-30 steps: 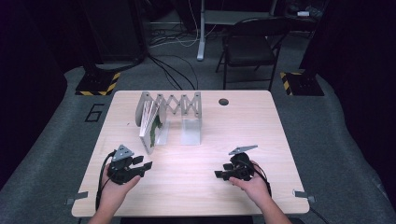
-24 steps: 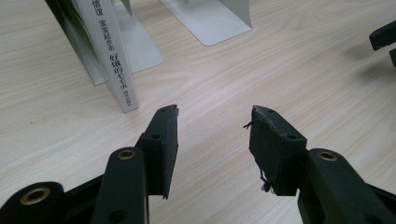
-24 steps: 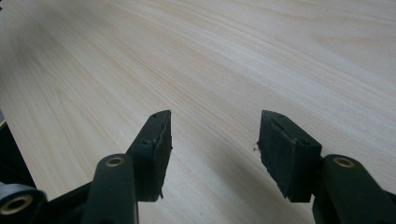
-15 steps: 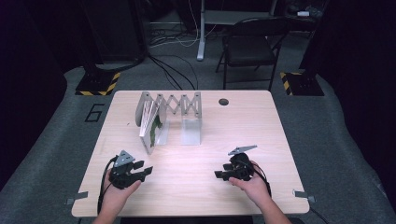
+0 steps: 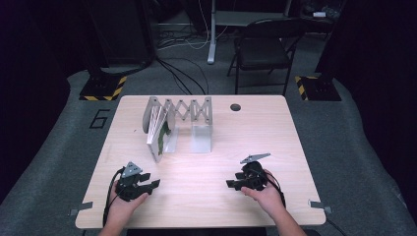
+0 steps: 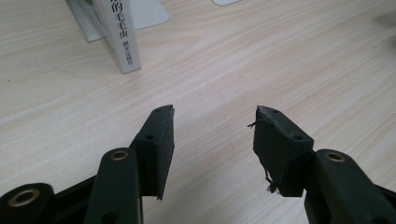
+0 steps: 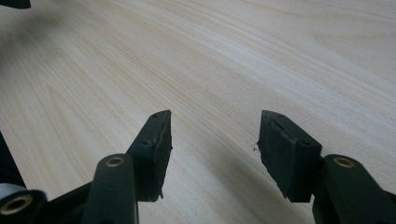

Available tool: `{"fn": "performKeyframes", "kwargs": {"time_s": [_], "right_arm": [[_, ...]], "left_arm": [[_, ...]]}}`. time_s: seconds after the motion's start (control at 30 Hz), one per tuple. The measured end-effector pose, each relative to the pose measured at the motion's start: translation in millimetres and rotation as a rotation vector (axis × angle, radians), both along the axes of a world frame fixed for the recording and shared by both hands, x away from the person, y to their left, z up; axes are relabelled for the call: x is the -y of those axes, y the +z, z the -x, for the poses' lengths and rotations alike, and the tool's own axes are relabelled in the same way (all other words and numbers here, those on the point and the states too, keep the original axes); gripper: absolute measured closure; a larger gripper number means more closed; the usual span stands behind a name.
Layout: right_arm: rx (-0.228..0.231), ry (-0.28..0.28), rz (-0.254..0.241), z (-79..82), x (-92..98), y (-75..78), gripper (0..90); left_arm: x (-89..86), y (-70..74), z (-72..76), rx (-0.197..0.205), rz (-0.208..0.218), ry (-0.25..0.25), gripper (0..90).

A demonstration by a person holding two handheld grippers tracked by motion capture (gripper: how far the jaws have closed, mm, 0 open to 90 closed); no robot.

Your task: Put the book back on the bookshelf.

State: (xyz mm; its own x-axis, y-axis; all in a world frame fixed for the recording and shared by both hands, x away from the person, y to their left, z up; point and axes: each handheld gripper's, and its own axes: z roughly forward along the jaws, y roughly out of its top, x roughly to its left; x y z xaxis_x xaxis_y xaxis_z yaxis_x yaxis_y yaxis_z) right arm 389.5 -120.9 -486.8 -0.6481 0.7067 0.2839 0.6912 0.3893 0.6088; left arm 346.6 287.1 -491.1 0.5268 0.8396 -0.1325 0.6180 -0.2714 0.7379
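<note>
A white book (image 5: 158, 133) with a green patch on its cover leans in the left end of a grey expandable book rack (image 5: 186, 118) on the wooden table (image 5: 255, 132). Its spine with printed characters (image 6: 122, 35) appears in the left gripper view, ahead and to the left. My left gripper (image 5: 153, 184) rests low near the table's front left, open, with nothing between its jaws (image 6: 212, 126). My right gripper (image 5: 232, 184) sits at the front right, open and empty as well (image 7: 214, 128), pointing left over bare wood.
A round cable hole (image 5: 235, 106) lies near the table's far edge. A black folding chair (image 5: 263, 46) stands behind the table, beside floor stands with yellow-black striped bases (image 5: 103, 87). Cables run over the grey floor.
My left gripper has slid a little toward the table's front edge. The right gripper has stayed in place.
</note>
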Motion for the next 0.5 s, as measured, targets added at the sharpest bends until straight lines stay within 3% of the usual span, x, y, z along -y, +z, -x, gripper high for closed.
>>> {"fn": "performKeyframes", "kwargs": {"time_s": [0.23,0.37,0.43,0.5], "right_arm": [[0.008,0.001,0.006,-0.6,0.2,-1.0,44.3],[0.008,-0.008,0.006,0.2,0.0,-1.7,44.3],[0.008,-0.010,0.006,0.5,0.3,-1.6,44.3],[0.012,-0.020,-0.002,1.2,2.7,-1.2,44.3]], "left_arm": [[1.7,-5.6,-2.7,0.002,-0.019,0.009,46.4],[1.8,-6.6,-4.6,0.007,-0.058,-0.002,44.9],[1.7,-6.6,-5.1,0.009,-0.060,0.000,43.7],[2.7,-6.9,-7.6,0.033,-0.043,0.034,43.0]]}}
